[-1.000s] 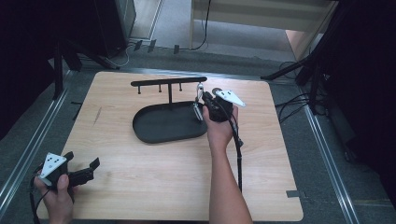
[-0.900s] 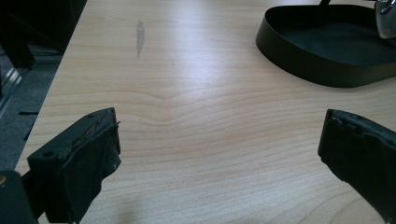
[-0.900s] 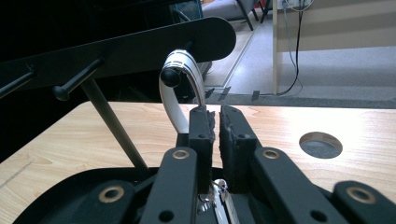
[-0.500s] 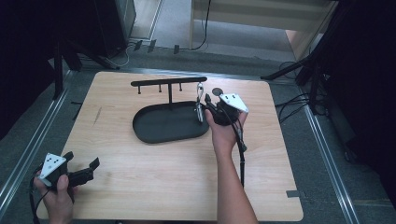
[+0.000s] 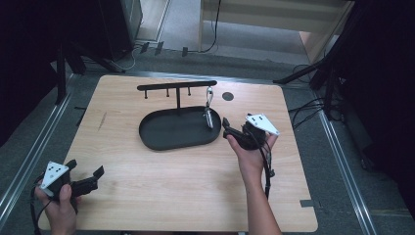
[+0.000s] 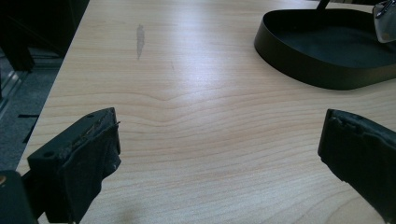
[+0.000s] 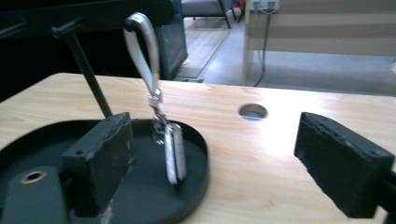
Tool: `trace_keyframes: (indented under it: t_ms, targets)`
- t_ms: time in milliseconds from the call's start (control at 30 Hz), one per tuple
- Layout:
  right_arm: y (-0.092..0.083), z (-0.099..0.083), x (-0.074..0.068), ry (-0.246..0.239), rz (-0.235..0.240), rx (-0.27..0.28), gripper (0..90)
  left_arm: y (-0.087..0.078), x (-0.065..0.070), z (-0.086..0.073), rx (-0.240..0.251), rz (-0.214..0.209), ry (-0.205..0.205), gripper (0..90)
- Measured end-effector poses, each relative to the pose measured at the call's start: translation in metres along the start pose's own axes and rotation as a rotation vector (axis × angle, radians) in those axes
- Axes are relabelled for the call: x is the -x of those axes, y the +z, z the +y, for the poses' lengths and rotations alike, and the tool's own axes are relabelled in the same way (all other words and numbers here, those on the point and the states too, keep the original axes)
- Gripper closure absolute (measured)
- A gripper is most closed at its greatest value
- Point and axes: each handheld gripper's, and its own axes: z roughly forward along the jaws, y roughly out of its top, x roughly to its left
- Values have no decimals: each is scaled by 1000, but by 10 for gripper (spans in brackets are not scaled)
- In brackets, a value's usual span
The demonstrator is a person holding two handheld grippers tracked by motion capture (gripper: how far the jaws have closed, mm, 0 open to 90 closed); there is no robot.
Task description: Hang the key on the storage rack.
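From the high view, you hold a gripper in each hand over a wooden worktop [image 5: 161, 196]. Your left gripper [image 5: 87, 179] sits near the front left corner, low over the wood. Its fingers are spread apart and hold nothing. Your right gripper [image 5: 227, 130] is just past the right end of a black oval tray [image 5: 156, 142]. Its fingers are spread apart too, and they hold nothing. A thin black rack [image 5: 177, 86] with a long bar on top stands up from the back of the tray. A silver key clip [image 5: 209, 106] hangs from the right end of that bar, and its bottom end reaches down to the tray. The clip is just beside your right gripper, but they do not touch. A small round hole [image 5: 227, 96] is in the worktop behind the gripper.

In the left gripper view, your two black fingers [image 6: 84, 154] are wide apart with only bare wood between them. The black tray [image 6: 317, 74] is farther off at the top right. A bit of the silver clip [image 6: 385, 18] peeks in at the corner.

In the right gripper view, your two fingers [image 7: 100, 161] are wide apart. The silver clip [image 7: 161, 112] hangs between them, closer to the finger on the left of this view, and farther away than the fingers. It leans a little, with its top loop hooked over the bar and its flat bottom part over the tray [image 7: 196, 186]. The round hole [image 7: 252, 111] shows in the wood beyond.
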Motion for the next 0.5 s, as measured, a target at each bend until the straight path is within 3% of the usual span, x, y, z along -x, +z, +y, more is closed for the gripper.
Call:
trace_keyframes:
  t_ms: [33, 133, 500]
  targets:
    - [-10, -4, 6, 1, -14, -2, 29, 0, 0, 0, -1, 1, 3, 0]
    - [-20, -10, 14, -9, -29, -3, 0, 0, 0, 0, 2, 1, 5, 0]
    - [-73, -59, 70, 67, -105, 1, 0, 0, 2, 0, 3, 8, 9, 0]
